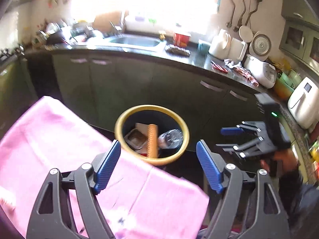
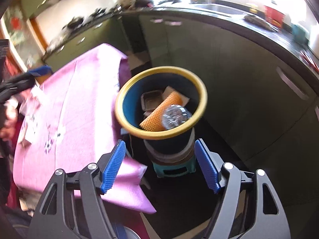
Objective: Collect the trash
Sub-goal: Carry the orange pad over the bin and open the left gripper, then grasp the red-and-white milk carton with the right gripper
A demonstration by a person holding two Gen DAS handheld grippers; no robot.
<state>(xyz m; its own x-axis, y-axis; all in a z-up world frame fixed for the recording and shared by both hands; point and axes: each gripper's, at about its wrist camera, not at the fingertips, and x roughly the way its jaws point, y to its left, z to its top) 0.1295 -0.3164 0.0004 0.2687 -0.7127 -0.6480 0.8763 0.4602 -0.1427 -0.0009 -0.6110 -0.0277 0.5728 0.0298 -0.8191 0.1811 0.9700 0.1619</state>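
A: Yellow-rimmed, the trash bin is standing beside the pink-covered table, holding an orange ribbed tube, a clear plastic bottle and a foil tray.

B: And the grippers?

A: The left gripper and right gripper are both gaping wide, empty. Blur is smearing the counter; the bin's base is sitting hidden behind its rim.

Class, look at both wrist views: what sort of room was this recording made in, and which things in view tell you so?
Most likely a home kitchen. A steel sink is set into a dark counter under a bright window, ladles hang on the wall, and a white rice cooker stands on the counter.
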